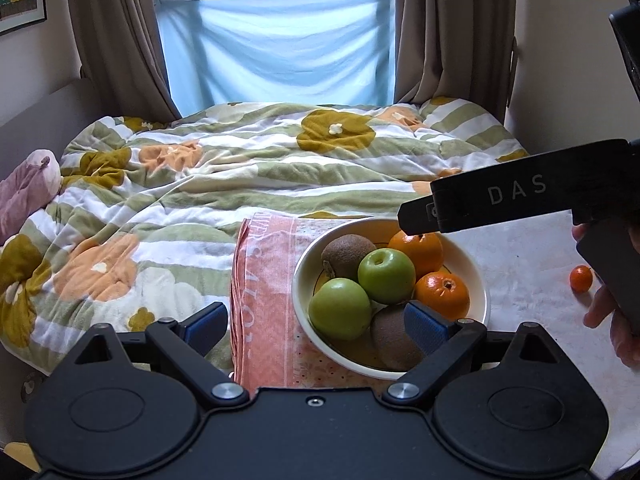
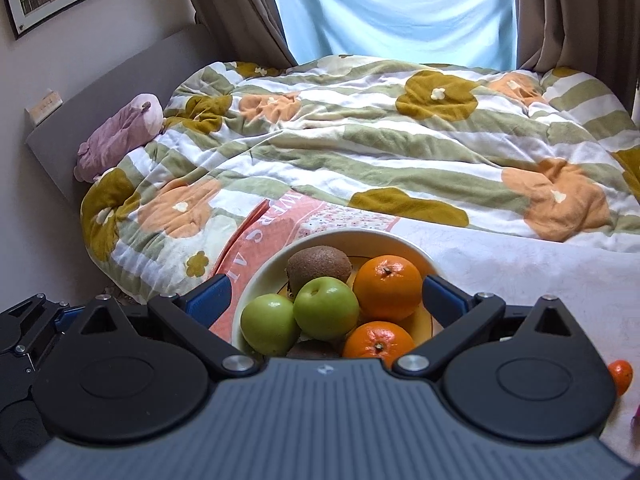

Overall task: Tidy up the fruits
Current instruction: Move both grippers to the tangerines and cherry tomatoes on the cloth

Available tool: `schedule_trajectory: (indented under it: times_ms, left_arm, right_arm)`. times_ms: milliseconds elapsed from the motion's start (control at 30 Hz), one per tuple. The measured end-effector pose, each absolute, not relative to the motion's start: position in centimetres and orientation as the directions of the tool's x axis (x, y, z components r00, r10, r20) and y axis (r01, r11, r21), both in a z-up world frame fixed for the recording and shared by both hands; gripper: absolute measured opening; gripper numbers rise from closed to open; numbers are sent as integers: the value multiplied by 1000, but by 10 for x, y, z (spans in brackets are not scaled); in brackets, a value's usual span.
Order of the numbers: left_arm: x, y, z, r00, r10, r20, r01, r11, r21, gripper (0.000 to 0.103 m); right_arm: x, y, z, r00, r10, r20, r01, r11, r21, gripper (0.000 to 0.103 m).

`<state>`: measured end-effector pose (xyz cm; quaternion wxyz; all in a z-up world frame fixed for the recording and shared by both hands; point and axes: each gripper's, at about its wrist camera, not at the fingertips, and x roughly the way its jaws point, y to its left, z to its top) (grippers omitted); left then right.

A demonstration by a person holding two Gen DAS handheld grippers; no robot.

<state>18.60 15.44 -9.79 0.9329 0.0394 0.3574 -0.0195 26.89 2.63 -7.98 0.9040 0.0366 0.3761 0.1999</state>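
A cream bowl [image 1: 478, 276] holds two green apples [image 1: 386, 276], two oranges [image 1: 442, 294] and two kiwis [image 1: 346, 254]. A small orange fruit [image 1: 581, 278] lies loose on the white cloth to the bowl's right. My left gripper [image 1: 316, 326] is open and empty, its right finger over the bowl's near rim. My right gripper [image 2: 326, 300] is open and empty above the bowl [image 2: 256, 280]; apples [image 2: 326, 308], oranges [image 2: 388, 288] and a kiwi [image 2: 318, 266] show between its fingers. The small orange fruit [image 2: 621, 376] lies at its right. The right gripper's body [image 1: 512, 198] reaches over the bowl.
The bowl stands on a pink towel [image 1: 264, 280] and a white cloth [image 1: 528, 264] on a bed. A flowered green quilt [image 1: 224, 176] covers the bed beyond. A mauve plush toy [image 1: 24, 188] lies at the left by the headboard. Curtains and a window are behind.
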Motion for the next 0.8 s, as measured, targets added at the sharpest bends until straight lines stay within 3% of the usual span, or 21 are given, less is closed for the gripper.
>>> schedule_trajectory:
  times_ms: [467, 800]
  left_arm:
    - [161, 105, -59, 796, -143, -588, 221, 973, 63, 97]
    - [168, 35, -56, 771, -236, -591, 308, 951, 23, 97]
  right_arm:
    - [199, -62, -23, 759, 219, -613, -143, 975, 170, 103]
    - [168, -162, -29, 787, 64, -613, 0, 995, 104, 103]
